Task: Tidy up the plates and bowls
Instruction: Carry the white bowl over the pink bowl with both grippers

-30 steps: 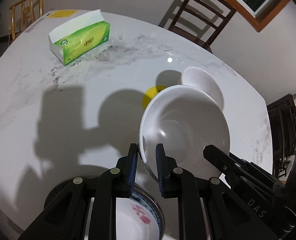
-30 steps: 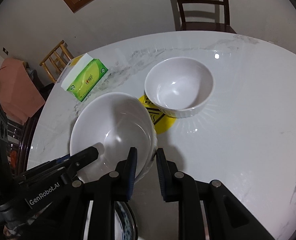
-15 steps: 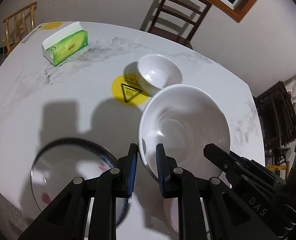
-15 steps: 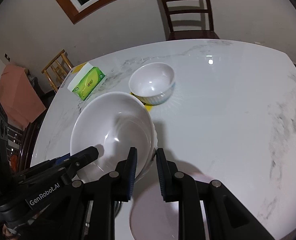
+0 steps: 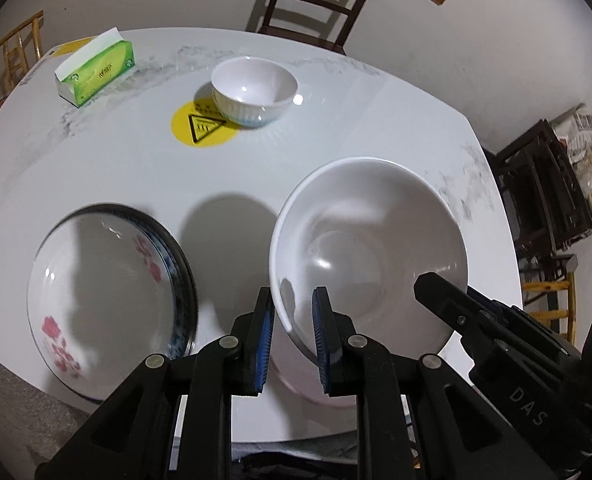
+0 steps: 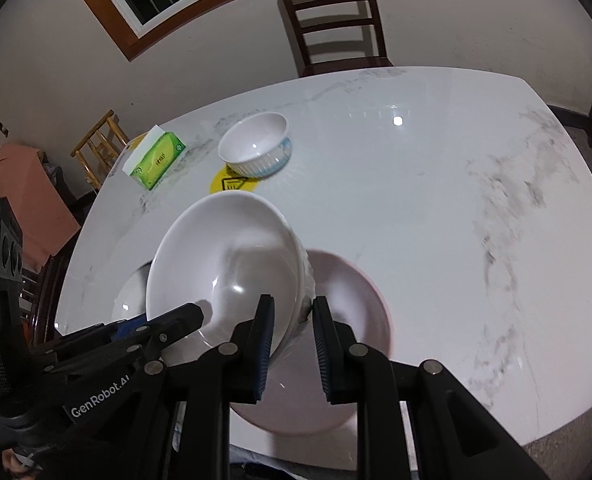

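**user_a:** Grippers first, since someone asked. Left gripper is clamped on the near-left rim of the big white bowl, blue pads either side of the wall. Right gripper is pinched on the same bowl's opposite rim. So both are closed on one bowl, held tilted above the table, mouth facing the cameras.

**user_b:** Can you see each gripper from the other camera?

**user_a:** Yep. In the left wrist view the right gripper's black finger pokes in at lower right, over the bowl's rim. In the right wrist view the left one comes in from lower left with white lettering on its arm.

**user_b:** What's under the bowl?

**user_a:** A pinkish plate on the table's near edge, partly hidden by the bowl and the fingers. Left of that there's a floral plate, white with red flowers, and a dark blue rim showing under it, so it looks stacked on another plate. Can't tell how many.

**user_b:** Anything farther out?

**user_a:** A small ribbed white bowl upright toward the far side, overlapping a round yellow sticker. A green tissue box sits near the far-left edge, well apart from the dishes. A dark wooden chair stands behind the table.
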{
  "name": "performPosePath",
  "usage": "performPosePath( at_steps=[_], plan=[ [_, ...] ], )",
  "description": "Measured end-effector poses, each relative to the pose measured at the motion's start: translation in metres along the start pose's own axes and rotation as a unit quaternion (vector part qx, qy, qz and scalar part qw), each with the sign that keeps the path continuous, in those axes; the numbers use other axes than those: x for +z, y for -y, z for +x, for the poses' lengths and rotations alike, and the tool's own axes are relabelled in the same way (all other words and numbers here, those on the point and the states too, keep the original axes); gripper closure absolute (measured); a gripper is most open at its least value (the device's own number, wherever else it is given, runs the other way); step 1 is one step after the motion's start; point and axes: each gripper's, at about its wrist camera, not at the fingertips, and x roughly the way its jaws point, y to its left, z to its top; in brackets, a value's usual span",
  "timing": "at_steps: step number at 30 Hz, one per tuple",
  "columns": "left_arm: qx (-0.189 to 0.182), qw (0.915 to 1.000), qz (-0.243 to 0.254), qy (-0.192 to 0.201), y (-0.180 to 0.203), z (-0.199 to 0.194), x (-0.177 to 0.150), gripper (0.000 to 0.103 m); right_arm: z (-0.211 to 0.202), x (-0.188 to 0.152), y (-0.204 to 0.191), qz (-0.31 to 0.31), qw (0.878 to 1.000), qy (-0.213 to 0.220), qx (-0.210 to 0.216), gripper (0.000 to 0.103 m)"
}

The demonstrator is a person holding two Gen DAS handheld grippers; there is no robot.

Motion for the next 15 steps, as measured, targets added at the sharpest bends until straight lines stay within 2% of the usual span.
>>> performPosePath(
  at_steps=[15],
  plan=[
    [0.025, 0.9986, 0.014, -0.045, 0.013, 0.036, -0.015, 0.087, 0.027, -0.026, 0.027, 0.022, 0.999, -0.043, -0.004, 0.083]
  ],
)
